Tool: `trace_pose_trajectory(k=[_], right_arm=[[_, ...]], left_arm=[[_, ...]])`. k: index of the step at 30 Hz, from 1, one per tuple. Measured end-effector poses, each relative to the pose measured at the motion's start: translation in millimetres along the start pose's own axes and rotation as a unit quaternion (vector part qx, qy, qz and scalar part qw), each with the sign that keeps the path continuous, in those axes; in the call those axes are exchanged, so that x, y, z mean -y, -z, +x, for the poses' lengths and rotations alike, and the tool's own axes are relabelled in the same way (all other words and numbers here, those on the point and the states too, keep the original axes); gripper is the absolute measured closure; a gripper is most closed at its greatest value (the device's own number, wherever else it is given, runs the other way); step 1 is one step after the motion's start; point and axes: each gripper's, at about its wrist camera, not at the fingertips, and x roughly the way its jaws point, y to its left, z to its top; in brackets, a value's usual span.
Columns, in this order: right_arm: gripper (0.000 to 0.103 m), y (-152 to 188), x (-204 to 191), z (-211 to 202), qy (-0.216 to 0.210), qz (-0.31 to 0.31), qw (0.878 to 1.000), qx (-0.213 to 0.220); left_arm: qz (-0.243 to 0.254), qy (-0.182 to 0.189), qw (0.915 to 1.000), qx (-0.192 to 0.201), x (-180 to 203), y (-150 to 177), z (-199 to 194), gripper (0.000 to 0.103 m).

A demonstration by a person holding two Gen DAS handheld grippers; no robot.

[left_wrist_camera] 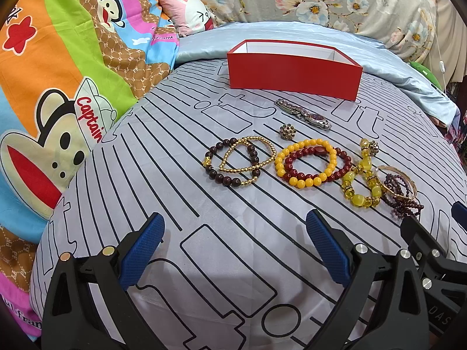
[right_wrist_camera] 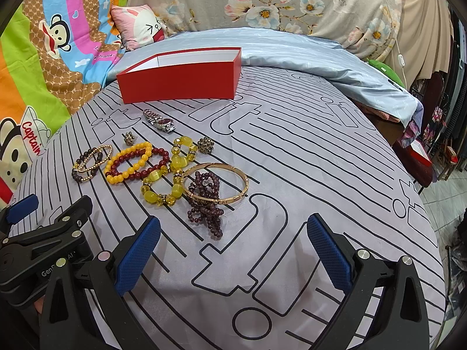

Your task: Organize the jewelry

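Jewelry Sorting: Start Position, Both Grippers Empty

Bedspread [left_wrist_camera: 233, 262], grey with black line print, carries everything in the work area. Red box [left_wrist_camera: 294, 74] stands at the far side of it, open at the top, white inside, with nothing visible in it from either view. Its long axis runs crosswise to both grippers.

Jewelry lies in a loose row between the box and the grippers, none of it in the box yet. Largest pieces sit to the right: gold bangle [right_wrist_camera: 215, 183] lies flat with purple bead strand [right_wrist_camera: 205, 204] threaded through and trailing toward the right gripper. Yellow glass bracelet [right_wrist_camera: 166, 175] touches the bangle on its left. Red-and-yellow bead bracelets [left_wrist_camera: 312, 163] overlap each other at mid-row. Dark bead bracelet [left_wrist_camera: 230, 163] and thin gold bead bracelet [left_wrist_camera: 248, 157] overlap at the left end. Watch [left_wrist_camera: 305, 115] lies nearest the box, its strap angled diagonally. Two small cluster rings complete the set: one [left_wrist_camera: 286, 130] below the watch, one [right_wrist_camera: 205, 145] beside the yellow glass bracelet.

Left gripper [left_wrist_camera: 235, 250] has its jaws spread wide with nothing between them; right gripper [right_wrist_camera: 233, 250] is the same. Both hover near the front edge, side by side.

Governing relation: the purple bead strand lies just ahead and slightly left of the right gripper's jaws, long axis pointing roughly along the fingers. The right gripper is judged nearer to it; the left is judged better placed for the dark bead bracelet.
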Motion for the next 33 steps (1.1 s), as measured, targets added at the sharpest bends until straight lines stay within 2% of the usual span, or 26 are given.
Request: trace_pose_trajectory(k=[15, 17, 20, 24, 29, 33], right_arm=[[0.007, -0.2, 0.4, 0.3, 0.000, 0.001, 1.000, -0.001], [0.007, 0.1, 2.4, 0.5, -0.002, 0.004, 1.000, -0.001], [0.007, 1.0, 10.9, -1.8, -0.010, 0.022, 1.000, 0.002], [0.007, 2.1, 18.0, -3.7, -0.015, 0.034, 0.999, 0.005], [0.007, 1.3, 7.6, -0.4, -0.017, 0.015, 1.000, -0.001], [0.007, 0.7, 3.0, 1.9, -0.019, 0.008, 1.000, -0.005]], left_arm=[[-0.002, 0.001, 1.0000, 0.000, 0.3, -0.3, -0.9, 0.010], [-0.014, 0.012, 0.9998, -0.001, -4.8, -2.0, -1.0, 0.009], [-0.059, 0.033, 0.9976, -0.014, -26.0, -1.9, 2.9, 0.009], [-0.093, 0.035, 0.9945, -0.031, -54.6, -2.9, 10.9, 0.009], [-0.066, 0.023, 0.9974, -0.014, -68.9, -17.5, 14.9, 0.009], [-0.054, 0.025, 0.9980, -0.021, -68.6, -29.1, 29.2, 0.011]])
